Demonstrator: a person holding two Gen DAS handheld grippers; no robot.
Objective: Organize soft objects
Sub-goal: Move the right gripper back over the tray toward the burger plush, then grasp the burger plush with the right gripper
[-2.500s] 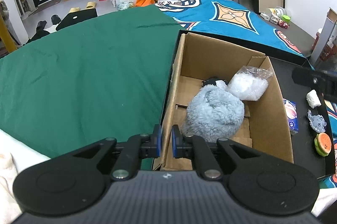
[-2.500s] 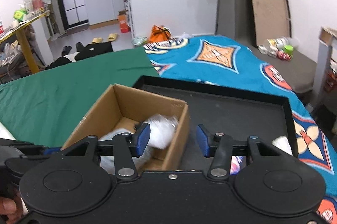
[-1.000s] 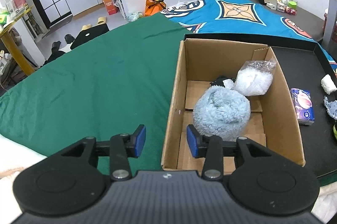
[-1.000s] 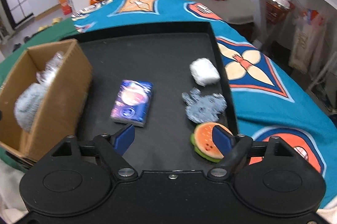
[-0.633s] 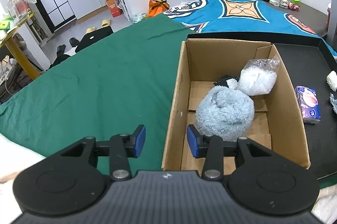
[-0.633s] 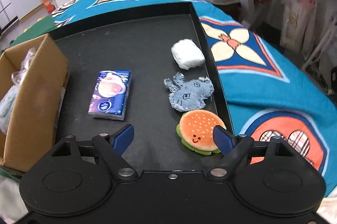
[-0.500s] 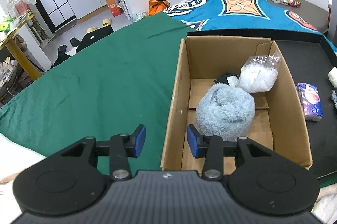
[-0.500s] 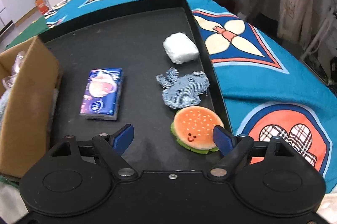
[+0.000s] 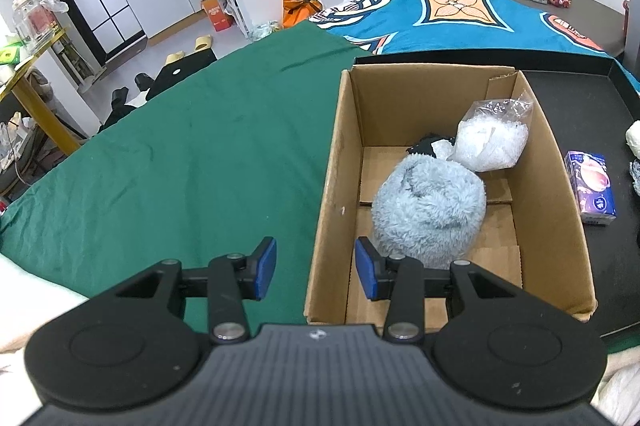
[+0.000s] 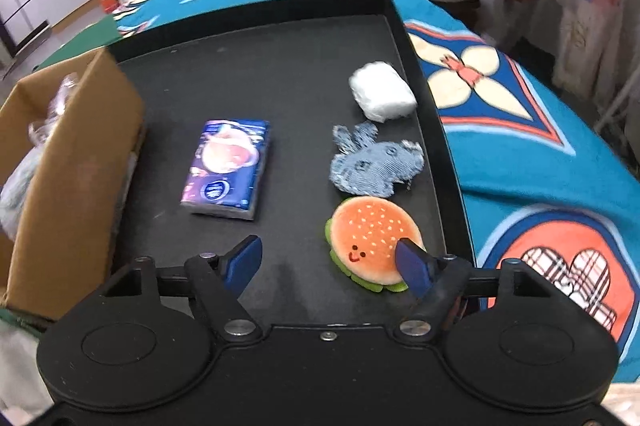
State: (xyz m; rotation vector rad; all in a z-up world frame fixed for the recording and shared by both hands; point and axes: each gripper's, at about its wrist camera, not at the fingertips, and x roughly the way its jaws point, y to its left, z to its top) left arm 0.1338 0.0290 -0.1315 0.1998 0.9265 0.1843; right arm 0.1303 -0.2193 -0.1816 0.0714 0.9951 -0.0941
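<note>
A cardboard box (image 9: 332, 161) holds a fluffy blue plush (image 9: 430, 207), a clear bag of white stuffing (image 9: 490, 141) and a dark item behind them. My left gripper (image 9: 315, 268) is open and empty, its fingers straddling the box's near left wall. In the right wrist view a black tray (image 10: 280, 65) carries a purple tissue pack (image 10: 226, 167), a white soft lump (image 10: 382, 91), a denim bunny patch (image 10: 376, 165) and a burger plush (image 10: 370, 236). My right gripper (image 10: 330, 264) is open and empty, low over the tray, its right finger (image 10: 412, 266) in front of the burger plush.
The box (image 10: 60, 161) stands at the tray's left end. Green cloth (image 9: 180, 153) lies left of the box; a blue patterned blanket (image 10: 520, 129) lies right of the tray. The tissue pack (image 9: 590, 187) also shows in the left wrist view.
My right gripper has swung from over the box to the tray's right end and come down close to the burger plush. My left gripper has opened and stays at the box's near left wall.
</note>
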